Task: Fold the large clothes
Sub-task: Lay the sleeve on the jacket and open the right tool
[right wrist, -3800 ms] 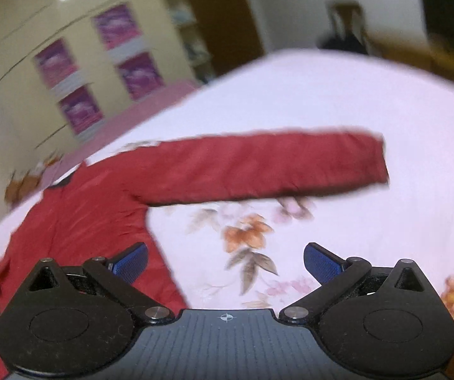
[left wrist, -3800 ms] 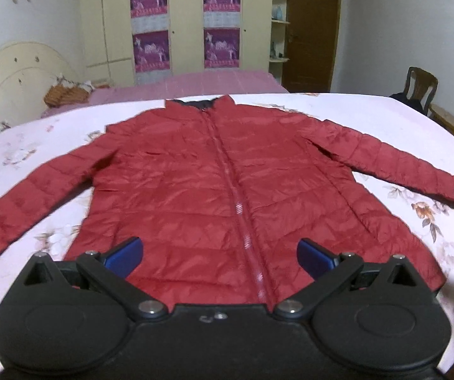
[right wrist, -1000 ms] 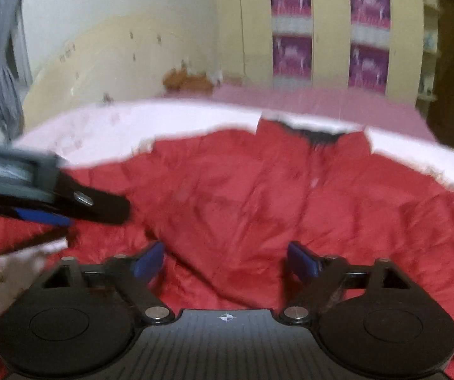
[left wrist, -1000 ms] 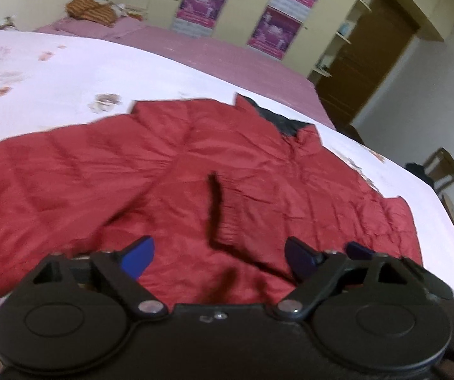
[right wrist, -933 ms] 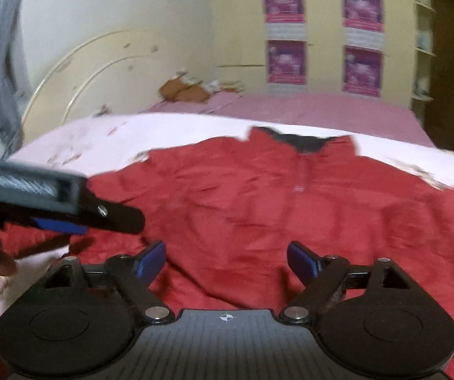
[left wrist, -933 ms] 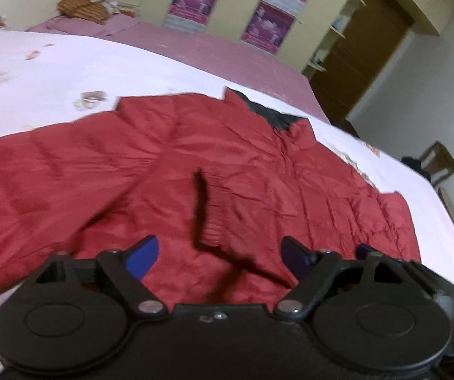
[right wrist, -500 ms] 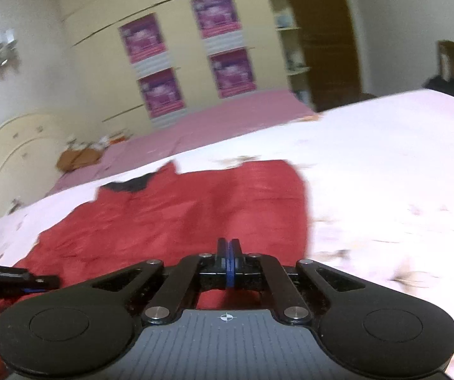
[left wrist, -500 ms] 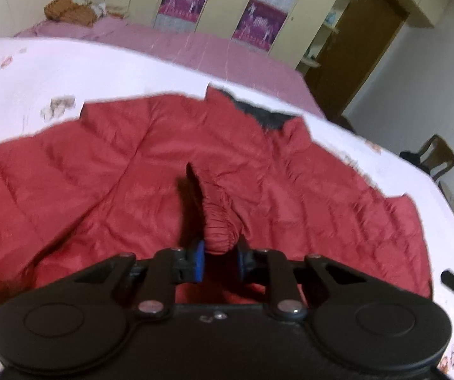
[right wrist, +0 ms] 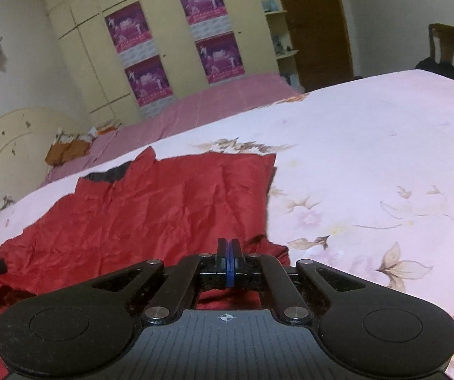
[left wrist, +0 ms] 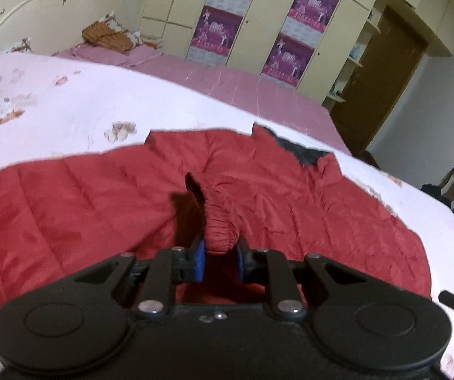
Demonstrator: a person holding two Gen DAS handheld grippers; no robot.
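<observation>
Left gripper is clamped on the elastic sleeve cuff of the red puffer jacket, holding it up over the jacket's front. Right gripper is pinched fully closed, nothing visible between its pads, just above the jacket's edge. Jacket lies spread on the floral bedspread, wardrobe way behind.

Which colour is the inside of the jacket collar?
Dark grey or black collar lining, clearest in the left wrist view.
</observation>
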